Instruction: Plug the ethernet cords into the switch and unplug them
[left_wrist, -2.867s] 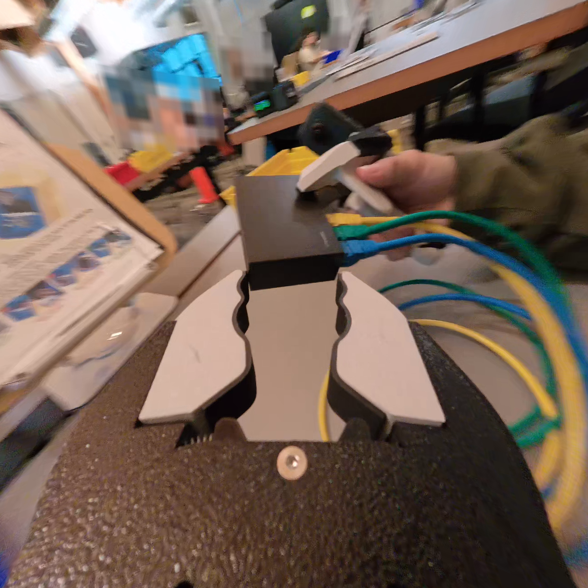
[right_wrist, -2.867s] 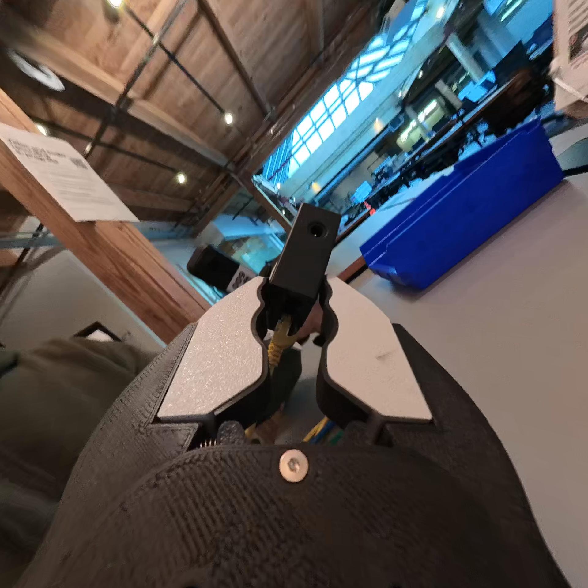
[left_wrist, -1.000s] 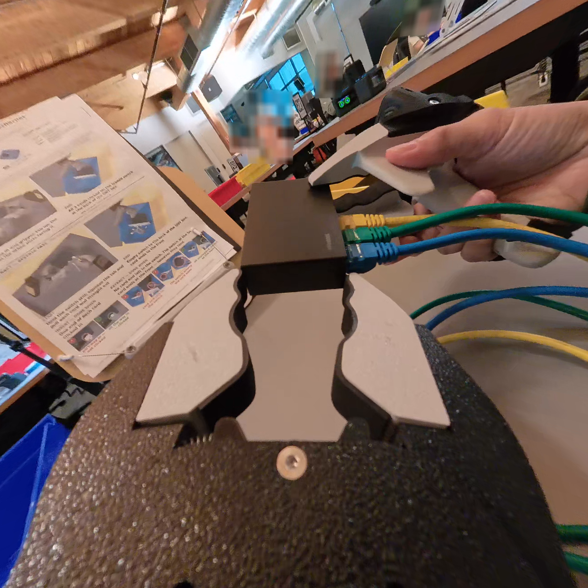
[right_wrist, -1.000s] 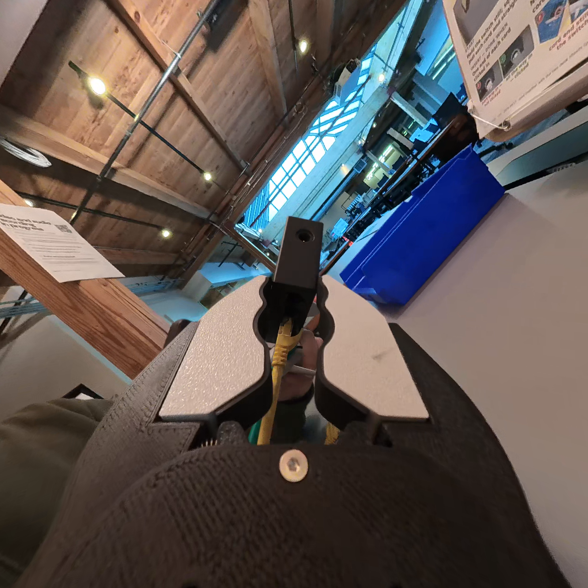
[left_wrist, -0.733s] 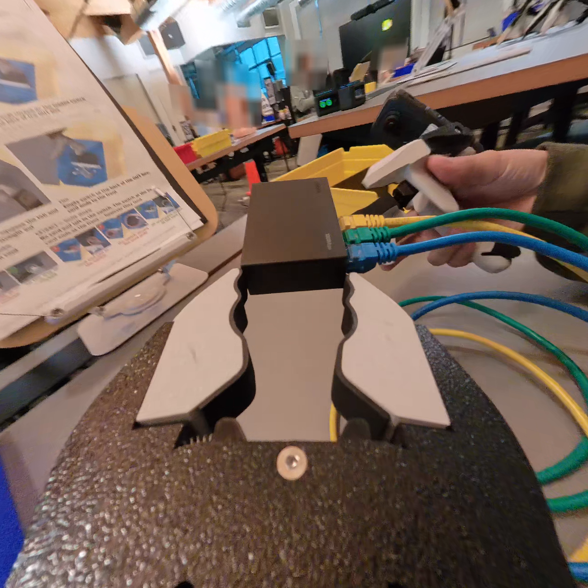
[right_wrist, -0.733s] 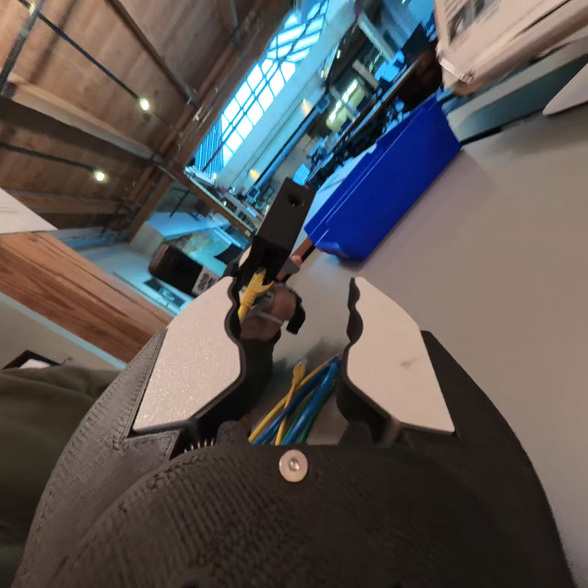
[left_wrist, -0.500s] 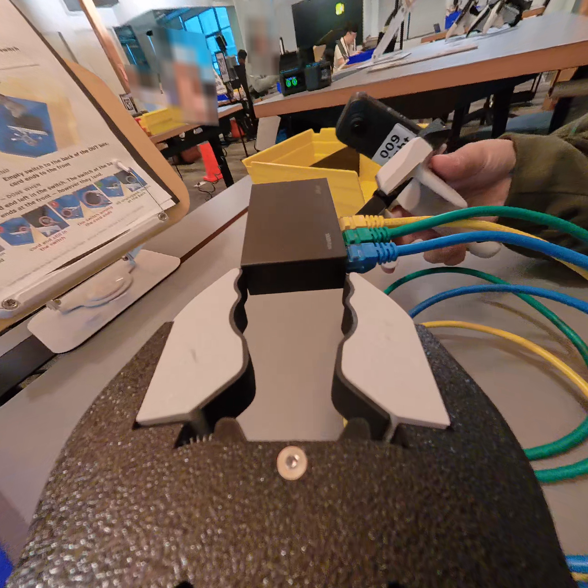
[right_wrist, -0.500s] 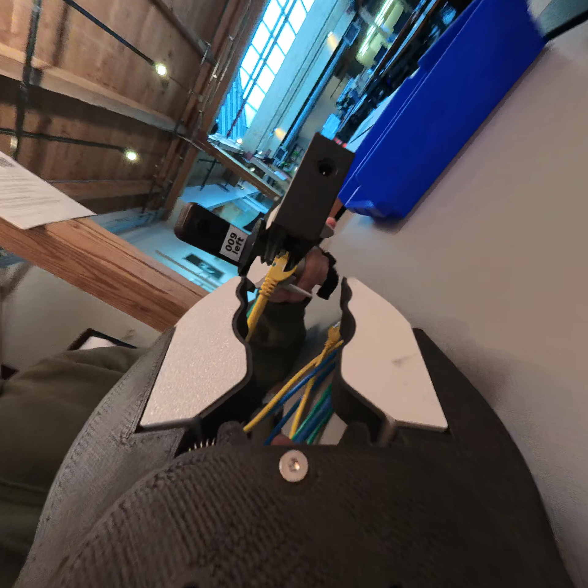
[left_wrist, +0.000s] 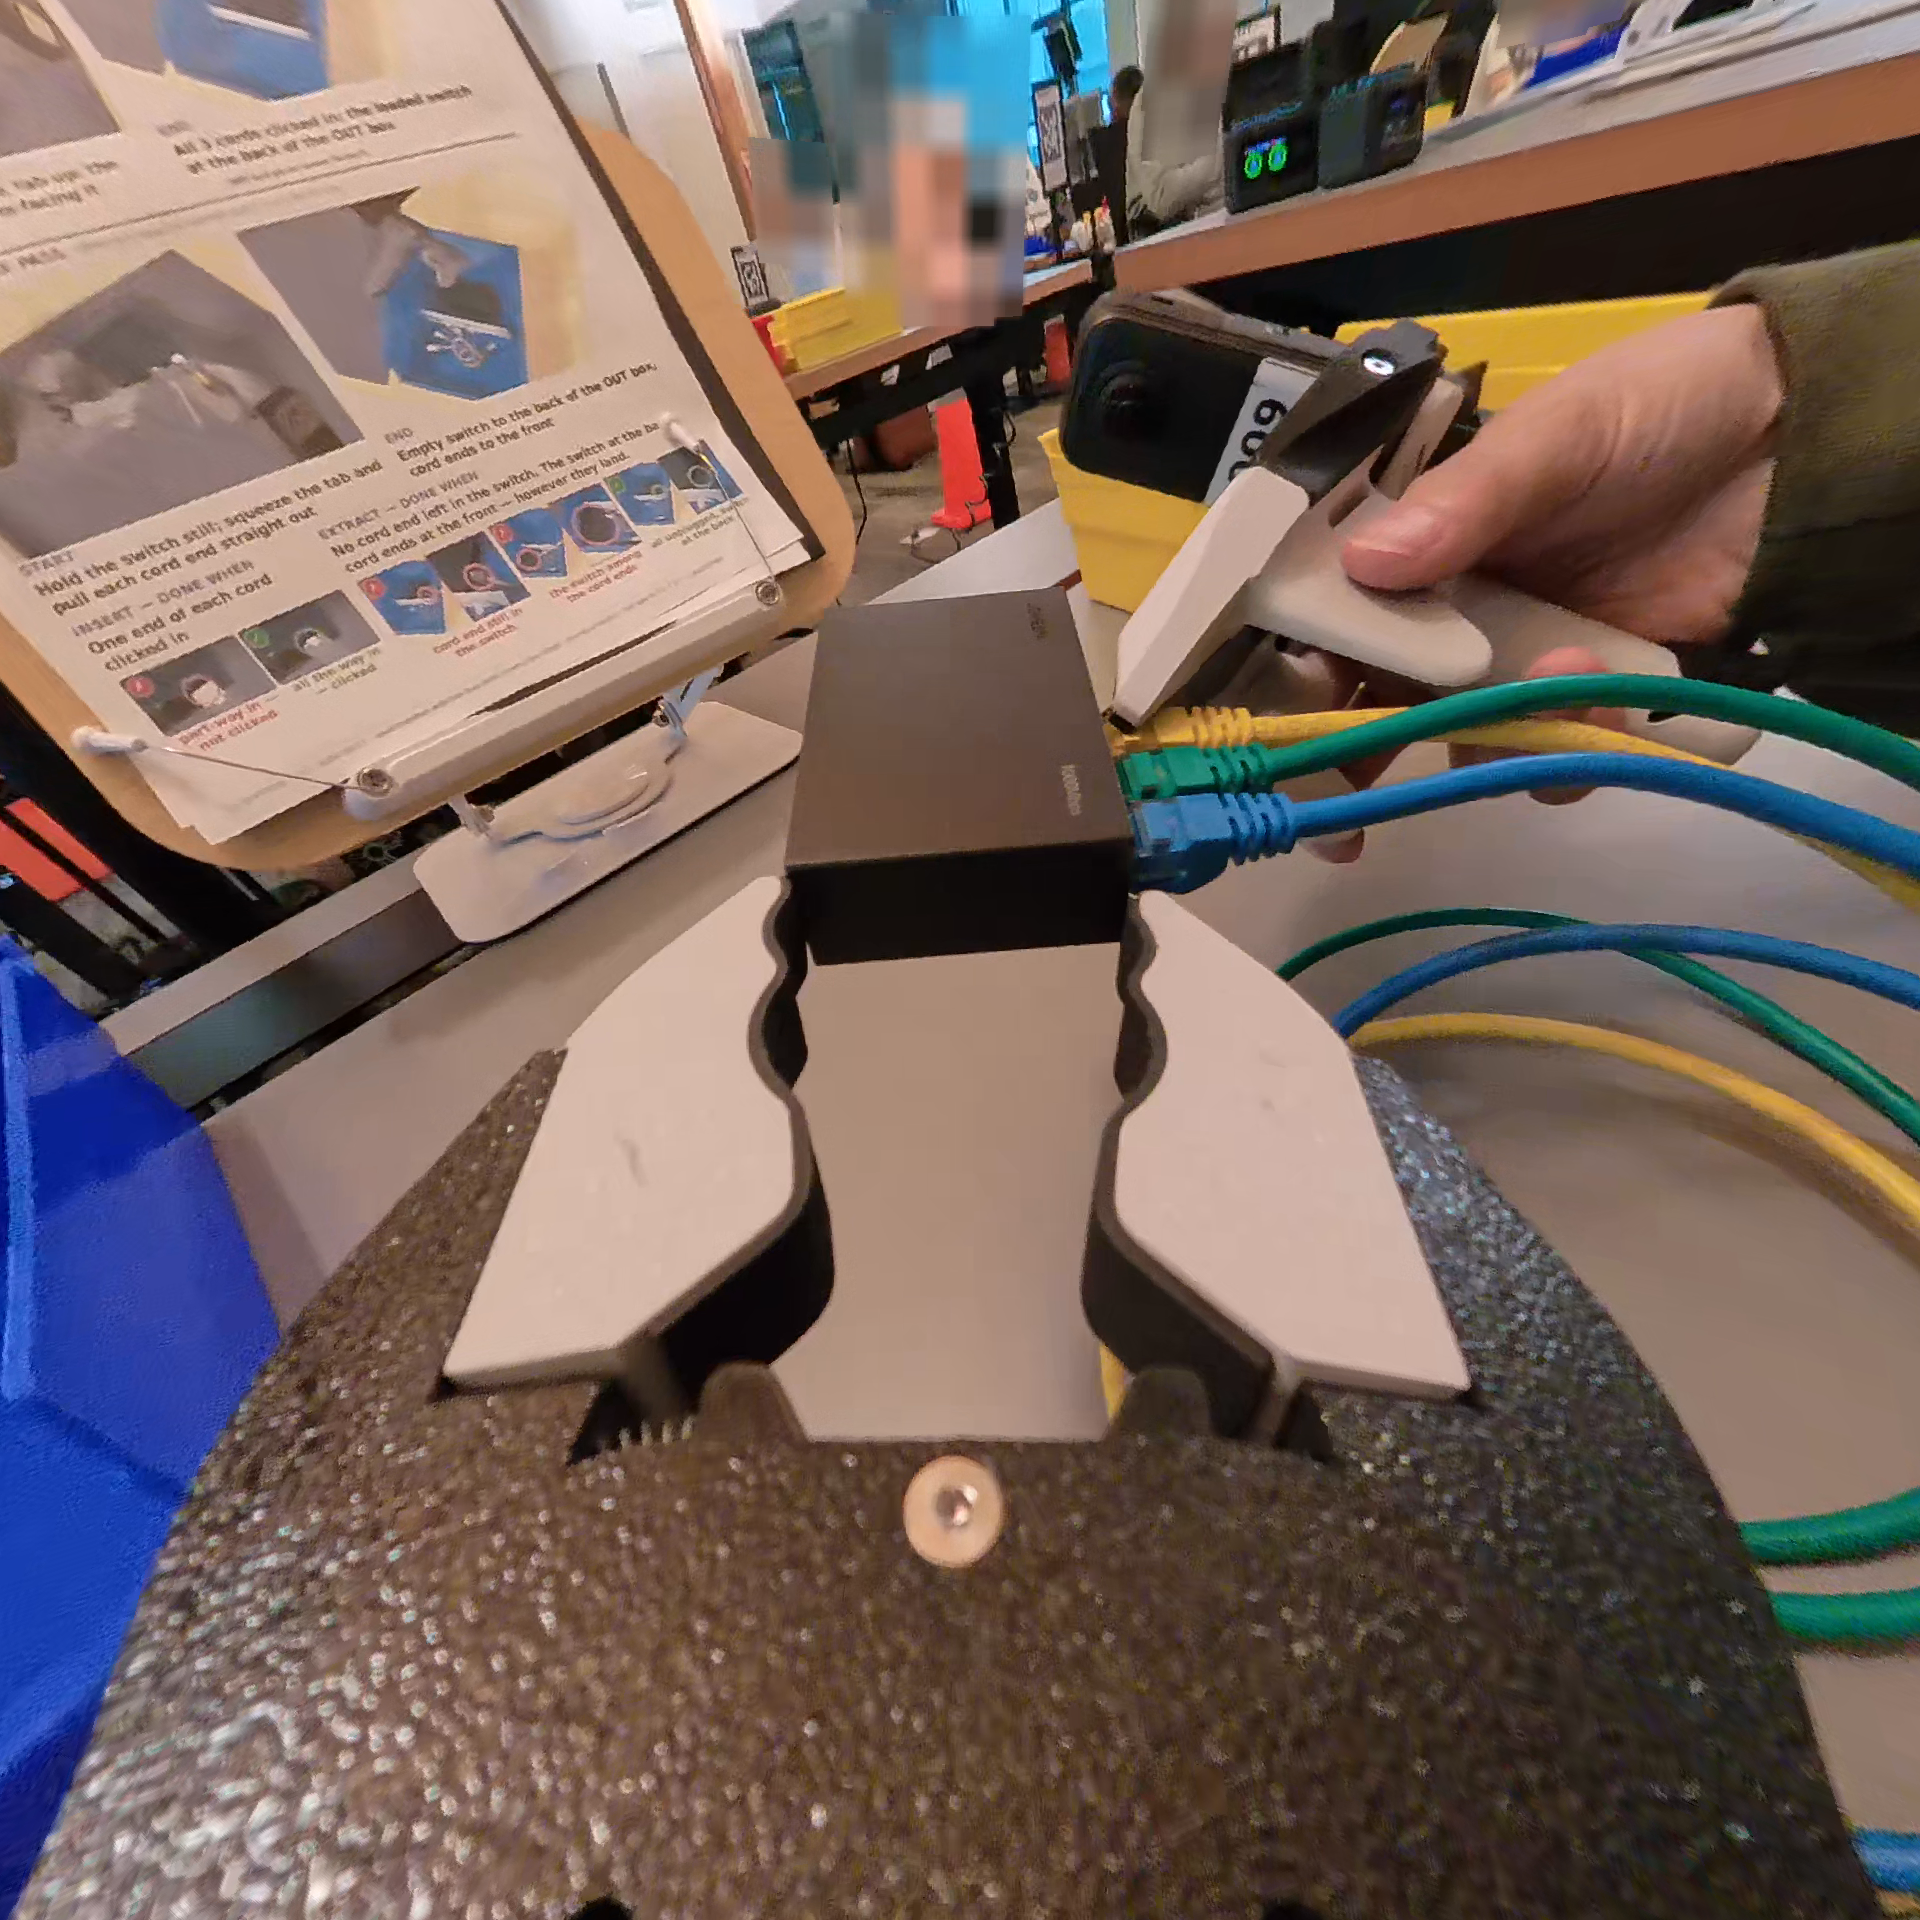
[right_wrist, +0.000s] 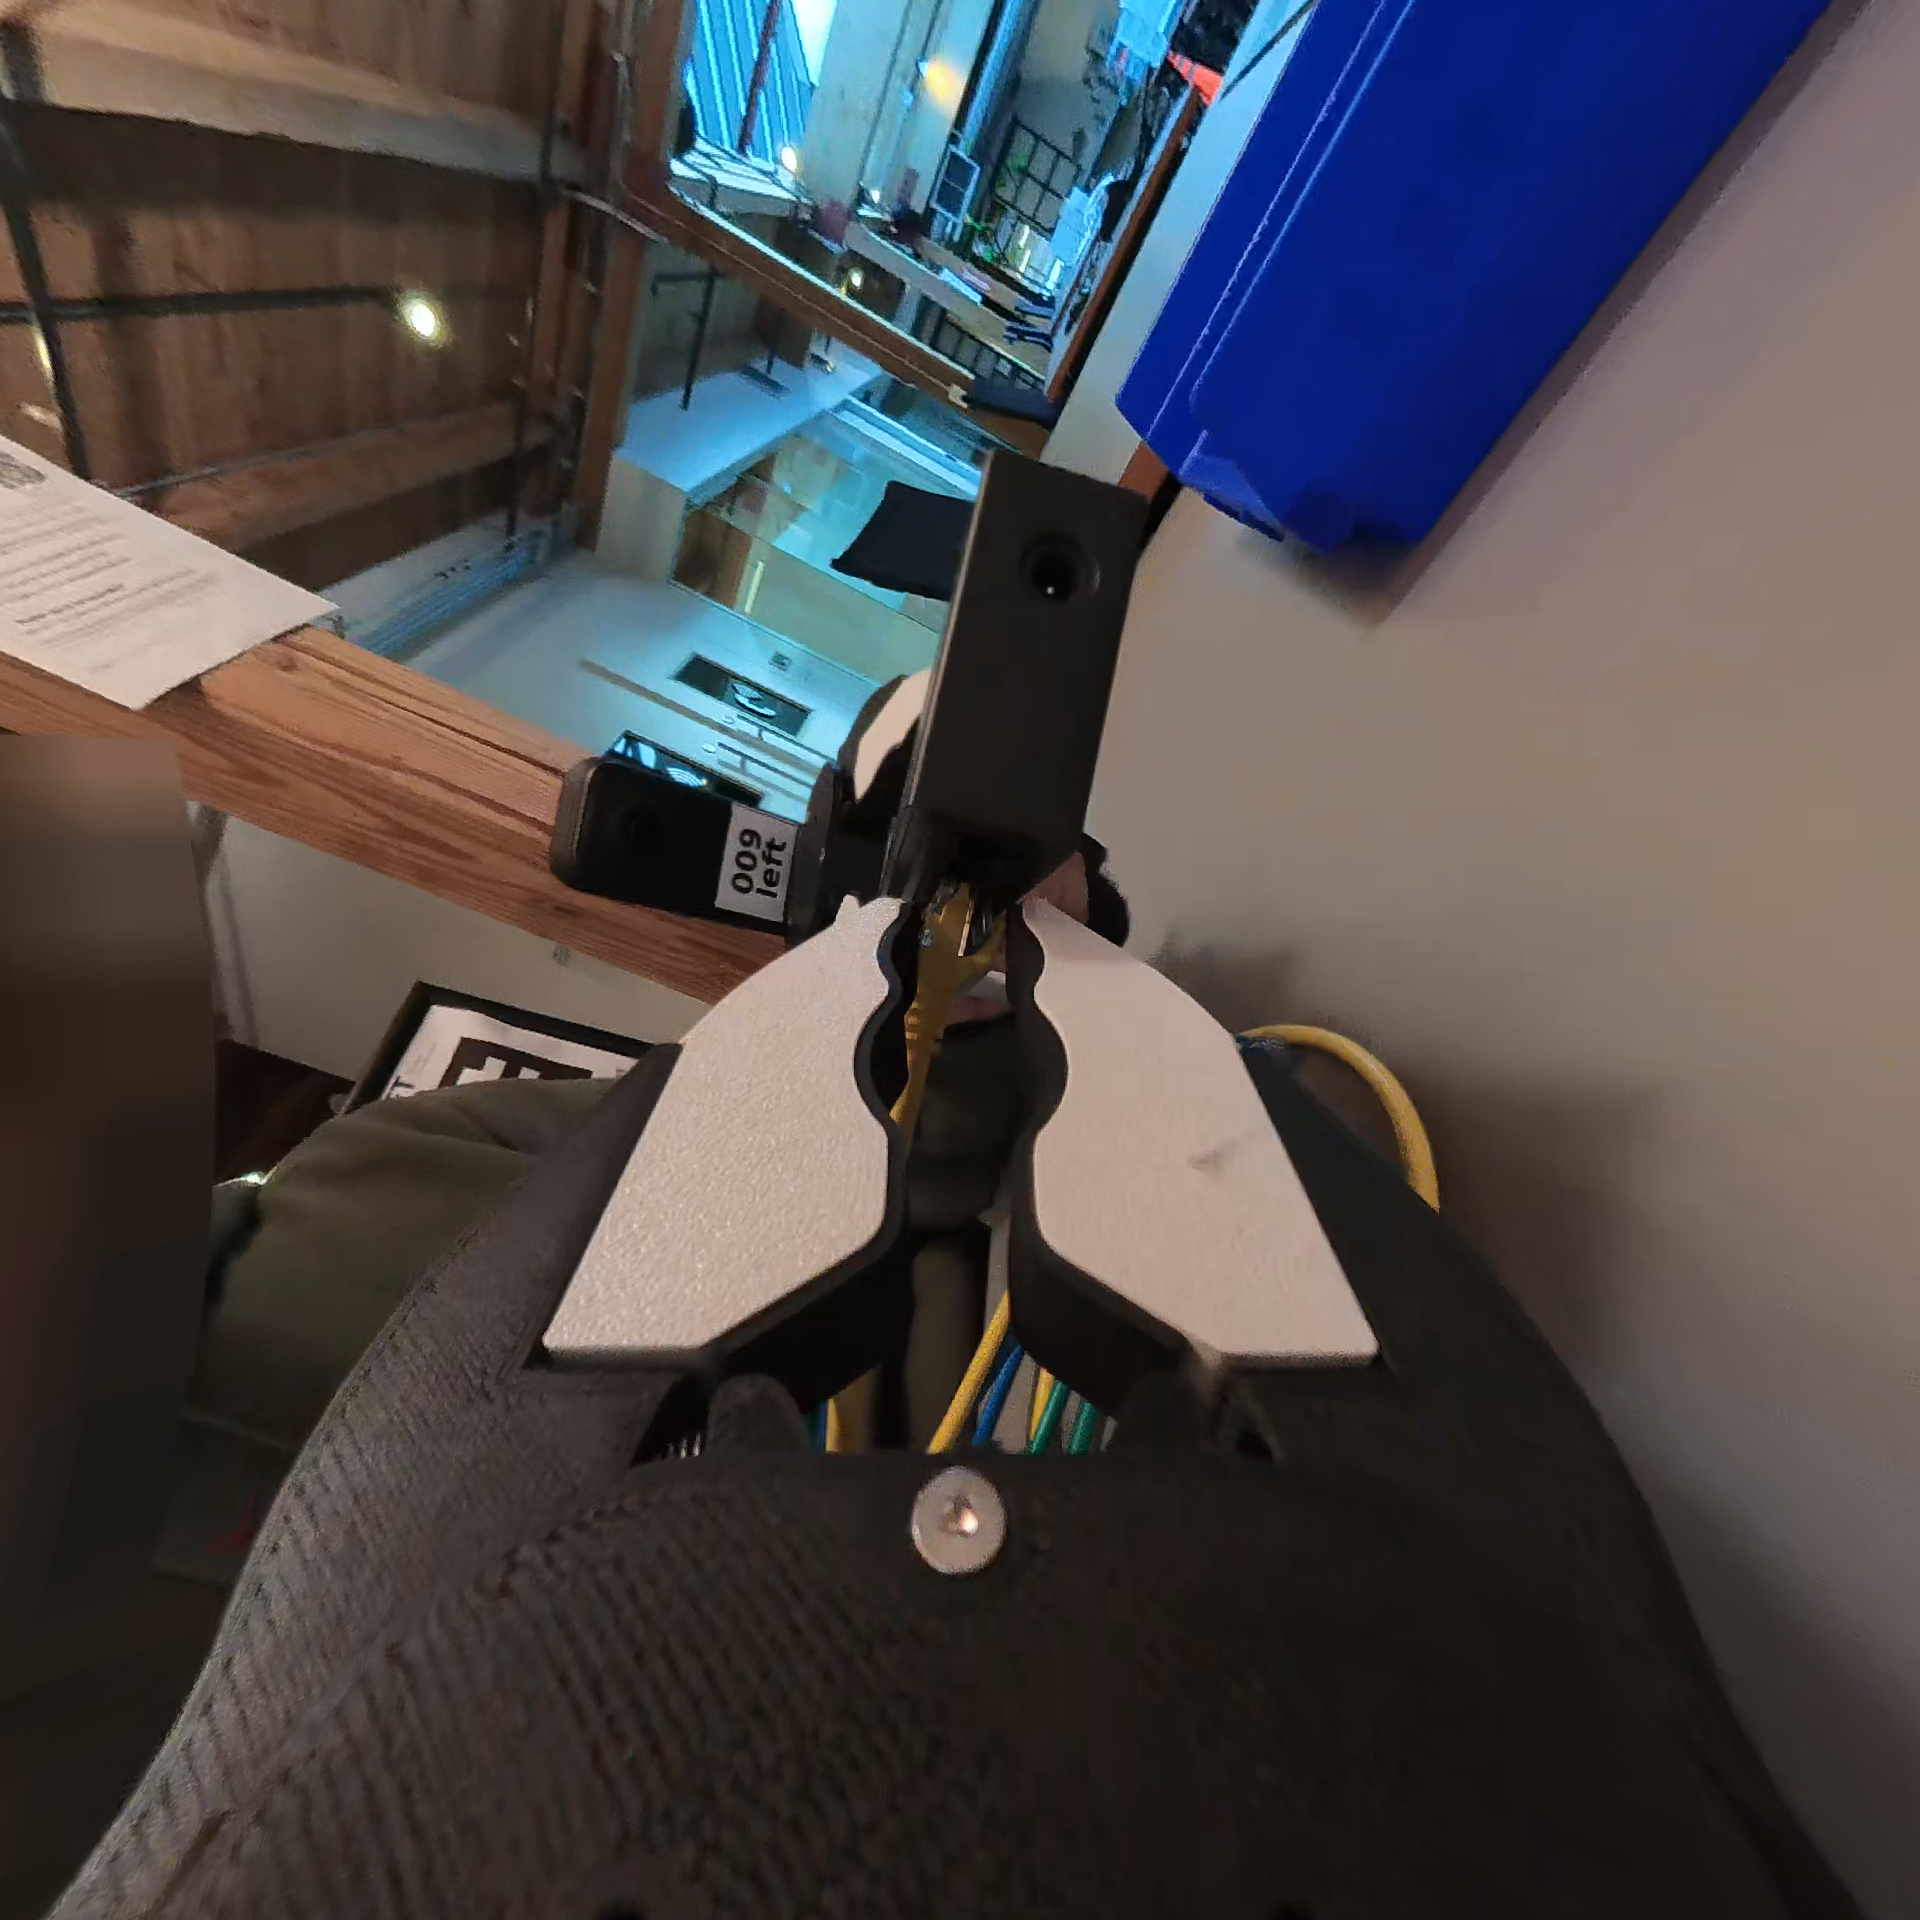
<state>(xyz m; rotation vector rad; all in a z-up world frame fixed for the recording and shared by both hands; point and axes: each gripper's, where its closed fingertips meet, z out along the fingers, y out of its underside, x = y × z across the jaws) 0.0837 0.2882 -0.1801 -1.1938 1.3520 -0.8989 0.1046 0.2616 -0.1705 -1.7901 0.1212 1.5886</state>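
My left gripper (left_wrist: 958, 920) is shut on the near end of the black switch (left_wrist: 935, 748) and holds it over the grey table (left_wrist: 1621, 1299). Yellow (left_wrist: 1195, 724), green (left_wrist: 1184, 771) and blue (left_wrist: 1205, 826) plugs sit side by side in its right face. My right gripper (left_wrist: 1127, 712), held in a hand, comes in from the right with its tips at the yellow plug. In the right wrist view my right gripper (right_wrist: 961, 920) is closed around the yellow plug (right_wrist: 951, 961) just below the switch (right_wrist: 1029, 665). The port itself is hidden.
An instruction sheet on a stand (left_wrist: 364, 416) is at the back left. A blue bin (left_wrist: 83, 1247) is at the left edge and also shows in the right wrist view (right_wrist: 1455, 260). A yellow bin (left_wrist: 1122, 499) is behind the switch. Cord loops (left_wrist: 1662, 1039) lie on the table to the right.
My right gripper opened and drew back from the switch, then came back and closed around the yellow plug. My left gripper kept its hold on the switch while turning.
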